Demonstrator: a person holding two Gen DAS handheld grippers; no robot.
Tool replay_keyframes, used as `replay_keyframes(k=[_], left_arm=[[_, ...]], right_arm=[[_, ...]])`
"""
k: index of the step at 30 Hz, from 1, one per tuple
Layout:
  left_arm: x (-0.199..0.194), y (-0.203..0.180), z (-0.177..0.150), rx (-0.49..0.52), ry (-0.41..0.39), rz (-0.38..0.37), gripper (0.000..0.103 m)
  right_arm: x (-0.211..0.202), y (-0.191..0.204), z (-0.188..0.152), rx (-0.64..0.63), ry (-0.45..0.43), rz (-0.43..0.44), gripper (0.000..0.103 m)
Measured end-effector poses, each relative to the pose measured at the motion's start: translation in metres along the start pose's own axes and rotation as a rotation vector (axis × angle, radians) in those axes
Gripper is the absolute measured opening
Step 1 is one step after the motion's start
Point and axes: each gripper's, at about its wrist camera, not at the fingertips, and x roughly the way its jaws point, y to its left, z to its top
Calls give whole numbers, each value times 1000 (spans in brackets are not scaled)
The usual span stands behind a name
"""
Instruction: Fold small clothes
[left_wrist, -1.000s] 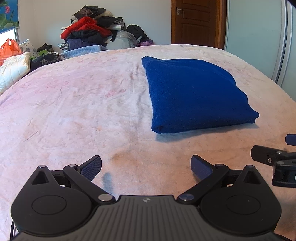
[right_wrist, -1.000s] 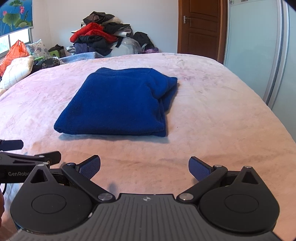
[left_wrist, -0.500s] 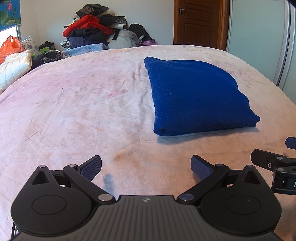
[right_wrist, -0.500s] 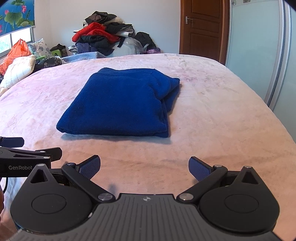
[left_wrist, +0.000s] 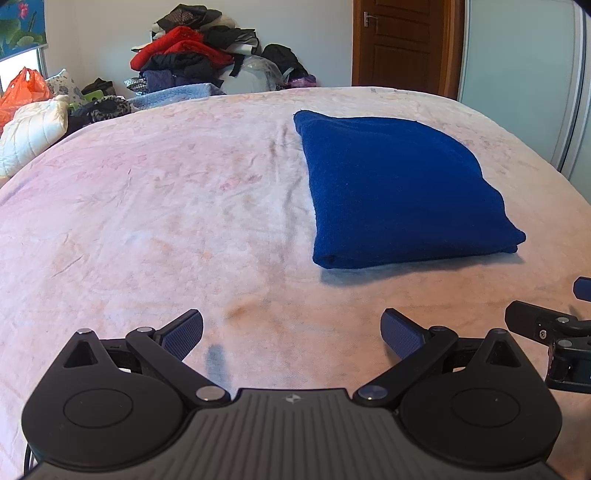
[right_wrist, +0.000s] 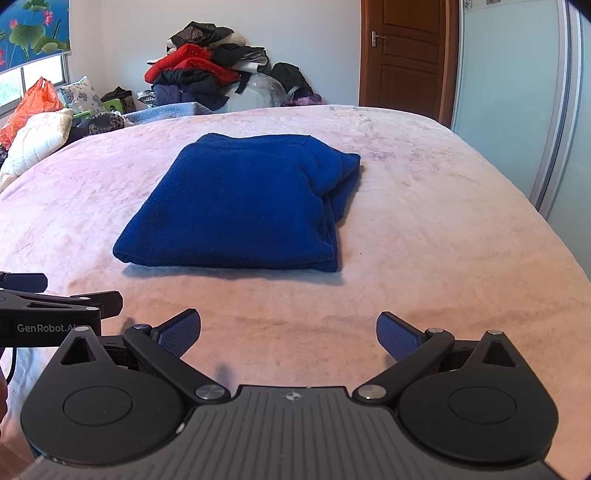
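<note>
on the pink bed (right_wrist: 424, 206), the blue garment (right_wrist: 240, 206) looks folded; both grippers' fingers spread, empty; next probably another piece.

Bright, even daylight, seemingly from the window (right_wrist: 22, 77) at far left. The folded blue garment (right_wrist: 240, 206) casts a soft shadow toward the cameras. Focus is sharp; fisheye bends the wardrobe door (right_wrist: 517, 92) edges, corners vignetted.

Showing 1 folded blue garment (right_wrist: 240, 206), 2 grippers: left (left_wrist: 291, 334), right (right_wrist: 289, 332), 1 clothes pile (right_wrist: 207, 74), 1 door (right_wrist: 406, 51), 1 orange bag (right_wrist: 31, 107).
</note>
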Motion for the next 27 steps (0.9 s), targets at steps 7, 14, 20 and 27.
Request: replay_keyframes(k=[7,14,20,27], left_arm=[[0,1,0,-2,2,-3,103],[0,1,1,-5,6,-2,103],[1,1,0,-4,6,-1,103],[1,1,-1,0,6,2,103]], right_arm=[[1,0,0,1,1,5,103],[0,1,0,0,-1,6,103],[0,1,0,0,-1,7,103],[0,2,0,-1,0,9,103]])
